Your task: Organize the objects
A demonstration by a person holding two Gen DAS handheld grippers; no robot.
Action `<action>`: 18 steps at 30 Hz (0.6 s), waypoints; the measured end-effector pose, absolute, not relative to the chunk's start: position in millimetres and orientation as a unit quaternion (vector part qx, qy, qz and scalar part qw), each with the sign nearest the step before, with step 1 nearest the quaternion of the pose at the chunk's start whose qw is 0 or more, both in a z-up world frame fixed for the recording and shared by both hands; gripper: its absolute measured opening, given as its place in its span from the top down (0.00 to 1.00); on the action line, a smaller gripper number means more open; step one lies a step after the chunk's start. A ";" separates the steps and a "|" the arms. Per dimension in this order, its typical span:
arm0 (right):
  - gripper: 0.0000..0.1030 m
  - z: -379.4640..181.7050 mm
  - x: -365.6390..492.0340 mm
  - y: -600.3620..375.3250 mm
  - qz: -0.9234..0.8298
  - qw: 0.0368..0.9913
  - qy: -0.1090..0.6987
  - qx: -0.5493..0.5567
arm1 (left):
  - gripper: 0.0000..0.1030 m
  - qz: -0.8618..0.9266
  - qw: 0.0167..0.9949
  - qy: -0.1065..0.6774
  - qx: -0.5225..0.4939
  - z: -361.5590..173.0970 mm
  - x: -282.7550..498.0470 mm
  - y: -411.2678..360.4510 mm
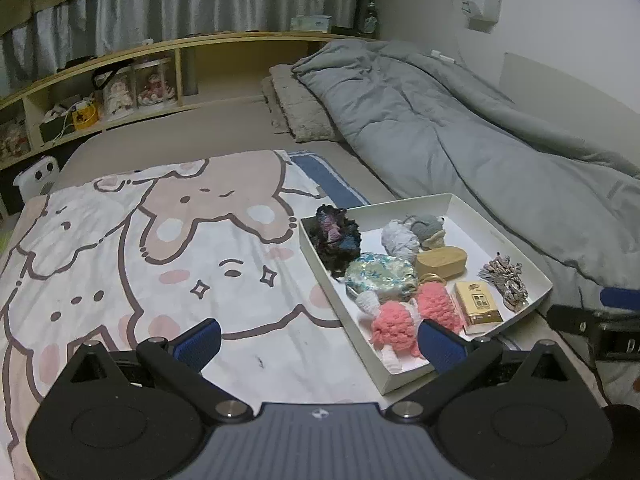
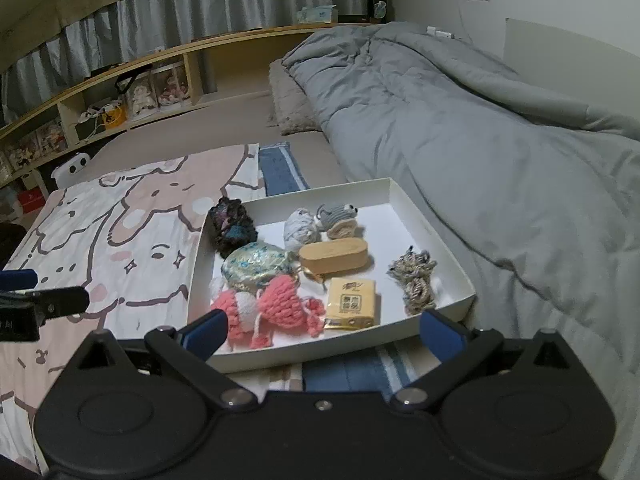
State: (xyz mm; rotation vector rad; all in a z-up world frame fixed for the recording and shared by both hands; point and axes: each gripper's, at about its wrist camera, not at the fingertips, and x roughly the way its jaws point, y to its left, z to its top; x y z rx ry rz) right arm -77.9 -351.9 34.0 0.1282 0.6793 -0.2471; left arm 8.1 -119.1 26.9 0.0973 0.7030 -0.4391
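On my bed [image 1: 224, 128], a grey duvet [image 1: 460, 128] lies beside a cartoon blanket [image 1: 140, 248]. A white tray [image 2: 432, 240] rests at the blanket's edge, against the duvet, holding a pink knitted toy [image 2: 280, 300], a tan case [image 2: 332, 256], a gold packet [image 2: 352, 300] and a rope bundle [image 2: 414, 280]. My left hand-held gripper [image 1: 320, 340] and right hand-held gripper [image 2: 324, 330] both hang wide open and empty, before the tray's near rim.
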 end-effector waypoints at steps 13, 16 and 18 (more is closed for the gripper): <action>0.00 34.3 -77.9 -344.7 -0.130 0.935 0.327 0.050 | 0.00 -0.210 0.916 0.338 0.046 19.2 8.4 -111.0; 0.00 34.7 -77.9 -344.0 -0.132 0.935 0.326 0.049 | 0.00 -0.209 0.917 0.335 0.047 19.7 8.6 -110.5; 0.00 34.7 -77.8 -343.5 -0.132 0.935 0.327 0.047 | 0.00 -0.209 0.918 0.334 0.048 19.9 8.6 -110.3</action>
